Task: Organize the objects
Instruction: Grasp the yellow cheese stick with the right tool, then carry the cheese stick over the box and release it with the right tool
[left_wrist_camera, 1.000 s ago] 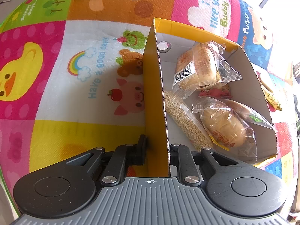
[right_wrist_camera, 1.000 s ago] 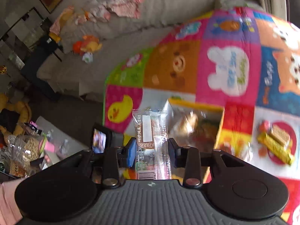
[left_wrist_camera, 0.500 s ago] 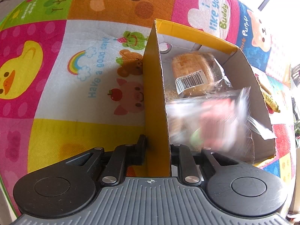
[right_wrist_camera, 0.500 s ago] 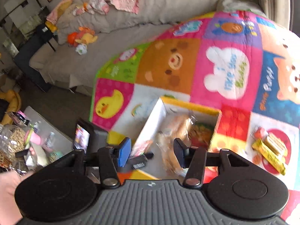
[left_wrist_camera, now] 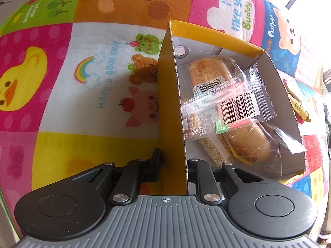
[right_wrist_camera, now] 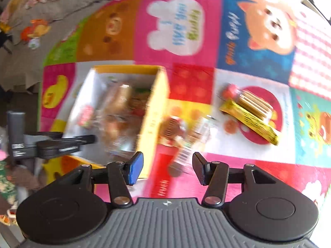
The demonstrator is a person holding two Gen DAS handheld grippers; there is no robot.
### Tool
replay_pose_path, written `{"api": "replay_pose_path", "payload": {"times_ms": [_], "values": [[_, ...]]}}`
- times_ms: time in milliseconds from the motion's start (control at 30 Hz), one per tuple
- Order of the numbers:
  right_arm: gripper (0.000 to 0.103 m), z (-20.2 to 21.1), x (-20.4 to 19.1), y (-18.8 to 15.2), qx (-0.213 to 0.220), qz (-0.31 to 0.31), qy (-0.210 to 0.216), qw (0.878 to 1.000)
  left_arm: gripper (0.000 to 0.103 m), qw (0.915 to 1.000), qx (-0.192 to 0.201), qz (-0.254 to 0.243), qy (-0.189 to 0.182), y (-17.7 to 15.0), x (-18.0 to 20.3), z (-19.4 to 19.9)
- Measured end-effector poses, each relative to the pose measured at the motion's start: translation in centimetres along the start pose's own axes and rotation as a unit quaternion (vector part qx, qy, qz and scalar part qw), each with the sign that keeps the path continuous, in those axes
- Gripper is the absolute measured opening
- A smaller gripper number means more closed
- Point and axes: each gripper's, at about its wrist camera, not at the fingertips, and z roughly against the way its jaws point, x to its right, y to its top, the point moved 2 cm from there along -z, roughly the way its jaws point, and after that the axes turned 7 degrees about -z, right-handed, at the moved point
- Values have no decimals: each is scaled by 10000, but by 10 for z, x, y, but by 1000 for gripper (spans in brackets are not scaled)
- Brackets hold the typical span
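Observation:
My left gripper (left_wrist_camera: 173,159) is shut on the near wall of the yellow cardboard box (left_wrist_camera: 171,103), one finger outside and one inside. In the box a clear barcode packet (left_wrist_camera: 238,105) lies on top of two wrapped buns (left_wrist_camera: 246,142) and a sesame bar (left_wrist_camera: 213,148). Seen from the right wrist, my right gripper (right_wrist_camera: 167,159) hangs over the mat just right of the box (right_wrist_camera: 153,111). Its jaws are opening with nothing between them. A blurred clear snack packet (right_wrist_camera: 186,134) lies on the mat ahead of its fingertips.
A yellow snack bar (right_wrist_camera: 248,115) and a wafer packet (right_wrist_camera: 254,101) lie on the cartoon play mat (right_wrist_camera: 175,26) to the right of the box. A grey sofa with toys (right_wrist_camera: 35,29) stands beyond the mat's far left edge.
The right gripper let go of the clear barcode packet, which fell into the box onto the buns. It then sank and swung right over the mat. The left gripper kept still.

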Motion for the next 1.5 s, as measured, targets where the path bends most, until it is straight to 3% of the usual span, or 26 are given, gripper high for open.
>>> {"api": "replay_pose_path", "payload": {"times_ms": [167,267,333,433,533,633,733,833,900,967,1067,1200,1267,1500], "values": [[52,-11,26,-3,25,-65,-282,9996,20,10000,-14,6,30,0,1,1],[52,-17,39,0,204,201,-476,9985,20,10000,-27,33,31,1,1,1],[52,-25,46,2,365,693,-717,9943,20,10000,-34,44,30,1,0,0],[52,-47,58,3,431,1766,-1222,9757,20,10000,-54,36,38,2,0,0],[52,-68,74,13,286,2315,-1314,9635,20,10000,-73,27,51,3,0,0],[52,-85,90,32,196,2358,-1308,9628,20,9999,-75,26,71,3,1,-1],[52,-105,110,48,-122,1926,-1394,9712,20,9999,-78,58,100,3,2,0],[52,-106,122,49,-382,1290,-1129,9845,20,9998,-105,49,147,4,4,0],[52,-100,121,43,-694,966,-589,9912,20,9998,-116,46,153,4,4,0],[51,-94,112,36,-759,1024,-219,9916,20,9998,-121,52,147,4,3,0],[50,-97,97,35,-559,1351,-312,9888,20,9998,-134,59,162,4,3,-1],[38,-112,93,49,-498,1124,-360,9918,20,9997,-145,58,182,5,4,0],[23,-110,92,52,-468,1091,-366,9923,20,9997,-143,46,176,4,4,0],[23,-74,83,19,-803,967,42,9921,20,9998,-131,29,138,4,3,-1]]}}
